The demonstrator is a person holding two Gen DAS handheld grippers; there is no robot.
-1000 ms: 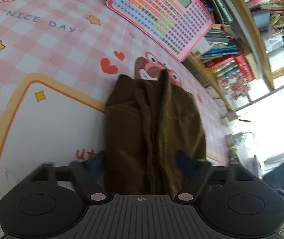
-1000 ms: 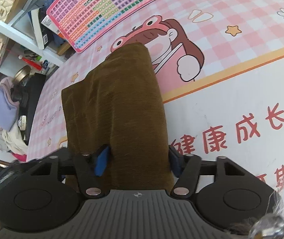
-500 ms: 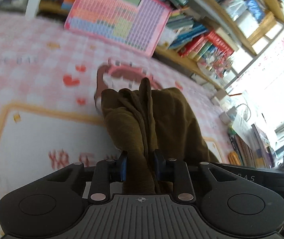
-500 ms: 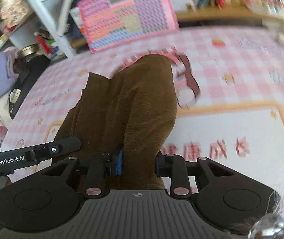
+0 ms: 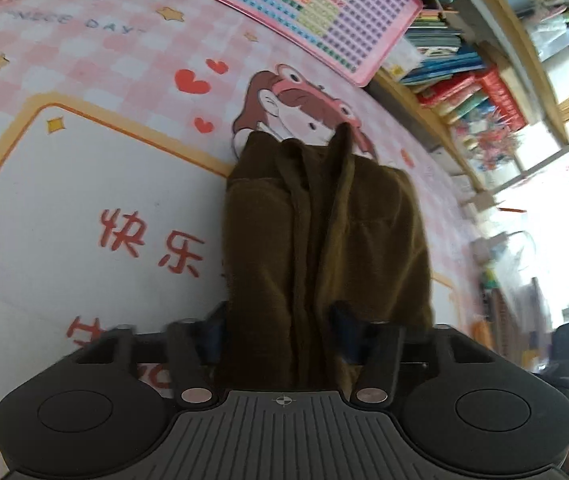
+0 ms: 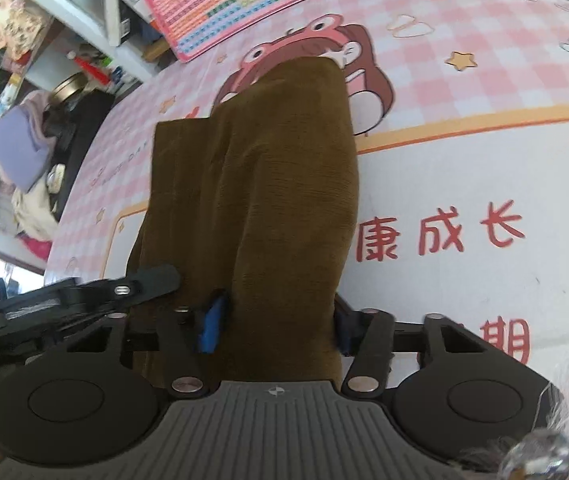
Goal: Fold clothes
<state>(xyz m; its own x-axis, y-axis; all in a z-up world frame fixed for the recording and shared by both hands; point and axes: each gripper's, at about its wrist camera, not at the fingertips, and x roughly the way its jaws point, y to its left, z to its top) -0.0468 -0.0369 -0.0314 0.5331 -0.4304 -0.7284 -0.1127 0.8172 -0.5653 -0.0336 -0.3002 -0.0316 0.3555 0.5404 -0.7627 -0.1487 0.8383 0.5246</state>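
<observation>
The folded garment point(image 5: 324, 240) lies on the mat point(image 5: 64, 200), with the chart board point(image 5: 312, 12) behind it.

Both wrist views look steeply down, close above the brown garment point(image 5: 324, 240); both share the pink mat point(image 6: 464, 160).

left gripper point(image 5: 280, 334) held low, jaws spread wide apart, right gripper point(image 6: 276, 326) likewise spread, left gripper's finger seen just beside right gripper

Probably a child's room at home: cartoon play mat point(image 5: 84, 184), crammed bookshelves point(image 5: 484, 60), pink learning tablet point(image 5: 316, 12).
</observation>
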